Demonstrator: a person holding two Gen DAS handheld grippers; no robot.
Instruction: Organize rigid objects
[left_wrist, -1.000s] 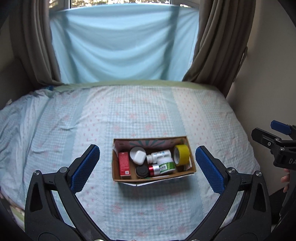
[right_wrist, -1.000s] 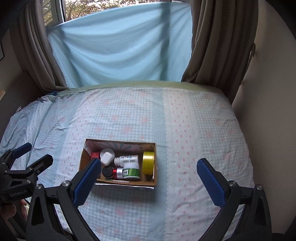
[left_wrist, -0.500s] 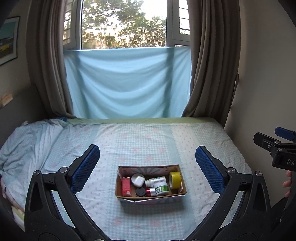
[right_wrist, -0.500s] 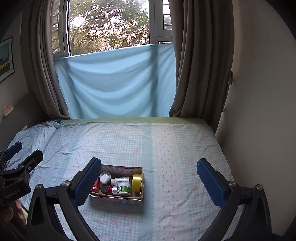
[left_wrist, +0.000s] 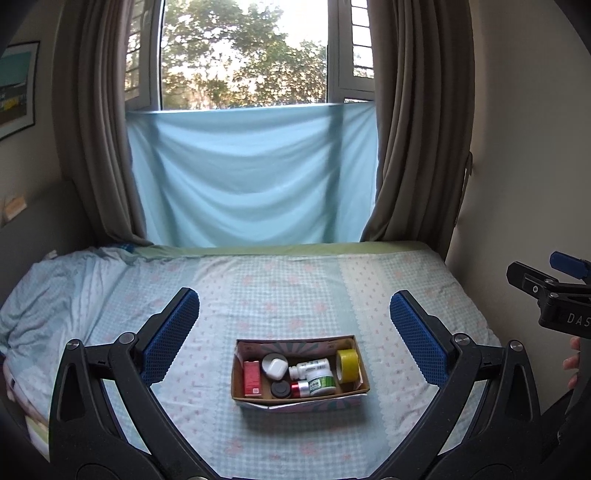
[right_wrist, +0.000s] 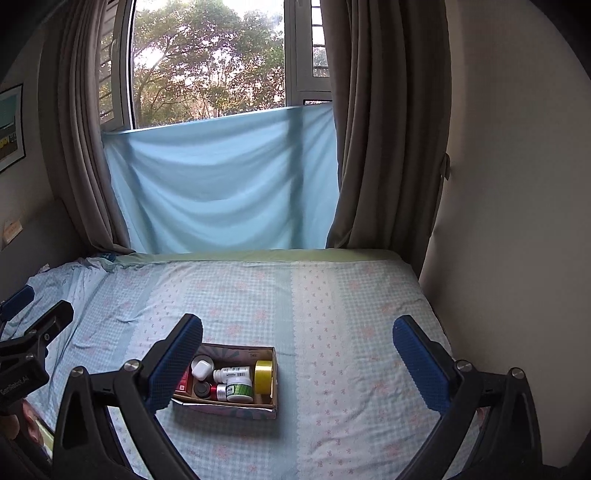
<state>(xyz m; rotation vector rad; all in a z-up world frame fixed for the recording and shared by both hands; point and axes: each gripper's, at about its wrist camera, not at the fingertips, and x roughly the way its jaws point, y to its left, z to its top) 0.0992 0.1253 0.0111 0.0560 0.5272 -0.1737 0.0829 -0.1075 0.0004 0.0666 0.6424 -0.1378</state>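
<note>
Rigid objects all lay inside the cardboard box (left_wrist: 300, 369), which sat on the bed (left_wrist: 295, 288) toward its near edge, well apart from the window curtain (left_wrist: 251, 177) at the far end. Taking the box as landmark: the red carton (left_wrist: 251, 378) stood against its left wall; the white case (left_wrist: 275, 365) and black cap (left_wrist: 279, 389) lay just right of the carton; the white bottle (left_wrist: 310, 367) and the green-labelled bottle (left_wrist: 320, 384) lay on their sides at the box's centre; the yellow tape roll (left_wrist: 347, 365) stood on edge against its right wall. No loose item was visible on the bed outside the box.

Left hand-held gripper (left_wrist: 295, 328): jaws spread wide, nothing between them, held above and short of the box. Right hand-held gripper (right_wrist: 297, 350): likewise spread wide and empty, off to the right of the box, its left finger (right_wrist: 177, 362) overlapping the box's left end in that view.

Judgement: the sorting appeared complete, or else not yet begun; the frames did not settle which. If items were to come out, the next move would call for lowering one gripper into the box and closing across a narrow item. The tape roll looked the easiest first pick. The bottles lay packed touching each other, so a finger might nudge a neighbour.
</note>
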